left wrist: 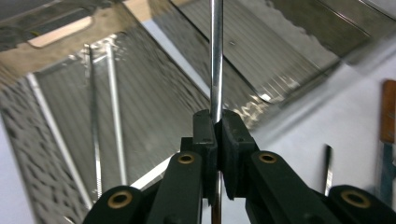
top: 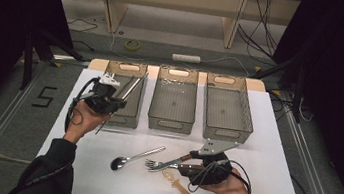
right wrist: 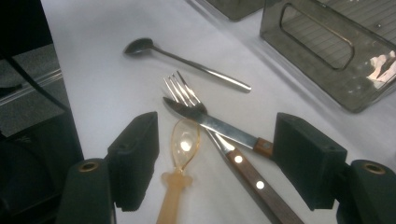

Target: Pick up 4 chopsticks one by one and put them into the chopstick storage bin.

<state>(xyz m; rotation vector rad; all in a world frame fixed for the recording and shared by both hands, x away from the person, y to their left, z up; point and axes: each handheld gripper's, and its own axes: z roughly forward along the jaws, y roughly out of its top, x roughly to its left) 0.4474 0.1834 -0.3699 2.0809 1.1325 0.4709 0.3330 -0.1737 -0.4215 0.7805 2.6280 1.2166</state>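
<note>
A white tabletop (top: 265, 139) stands in a dark room, with cables on the floor beyond it. Three clear bins sit in a row at its far edge: the left bin (top: 127, 116) at eleven o'clock from the tabletop's middle, the middle bin (top: 170, 122) at twelve, the right bin (top: 226, 129) at one.

The left tongs (top: 120, 99) hover over the left bin's near end, pressed together on a thin metal rod (left wrist: 216, 56) that slants up and away toward one o'clock; in the left gripper view two more metal rods (left wrist: 105, 121) lie on the bin's floor.

The right tongs (top: 191, 155) hang low at five o'clock, their jaws wide apart with nothing pinched. In the right gripper view a wood-handled knife (right wrist: 219, 128) and a wood-handled fork (right wrist: 196, 105) cross one another between the jaws, and an amber plastic spoon (right wrist: 180, 158) lies just beside them. A metal spoon (top: 134, 157) rests at nine o'clock from the fork, well apart from the bins.
</note>
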